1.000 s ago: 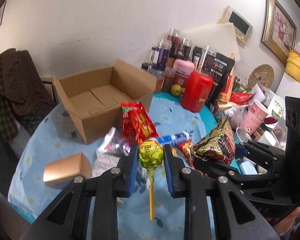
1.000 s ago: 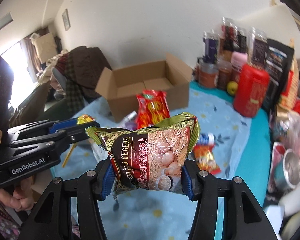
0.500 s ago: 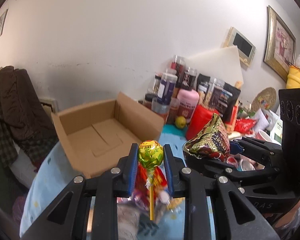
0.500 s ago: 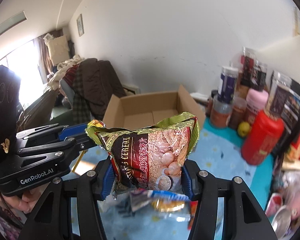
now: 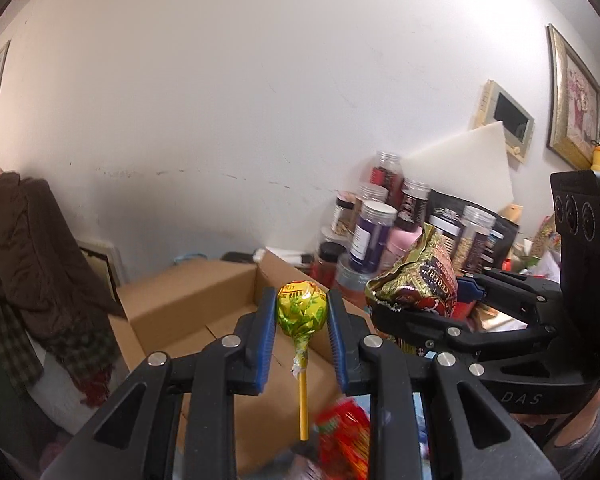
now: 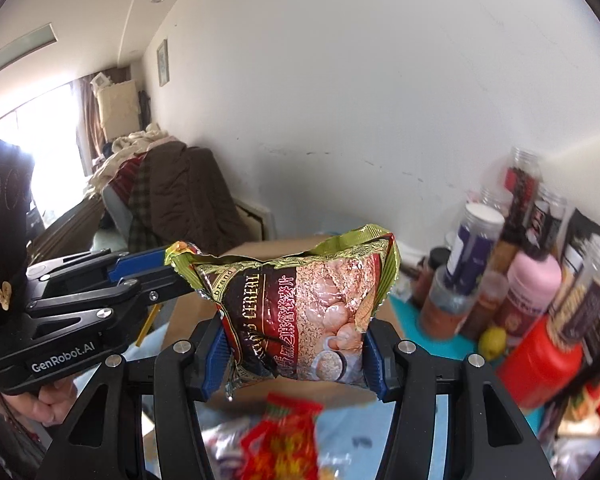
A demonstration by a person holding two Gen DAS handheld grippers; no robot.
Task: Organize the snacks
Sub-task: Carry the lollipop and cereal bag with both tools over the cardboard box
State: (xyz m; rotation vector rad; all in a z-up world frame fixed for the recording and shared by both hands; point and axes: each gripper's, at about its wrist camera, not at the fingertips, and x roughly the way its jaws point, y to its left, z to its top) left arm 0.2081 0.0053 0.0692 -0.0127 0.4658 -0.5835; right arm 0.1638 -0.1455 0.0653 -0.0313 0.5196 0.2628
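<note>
Both grippers have risen toward the cardboard box (image 5: 204,304); in the left wrist view the left gripper (image 5: 301,312) is clamped on a lollipop (image 5: 301,309), held above the box's near wall; in the right wrist view the right gripper (image 6: 294,354) pinches a cereal bag (image 6: 300,312) over the box's front edge, a red snack packet (image 6: 284,440) blurred below.

Black left gripper (image 5: 301,322) and right gripper (image 6: 296,354): blue pads, silver screws, white "GenRobot.AI" lettering.
</note>
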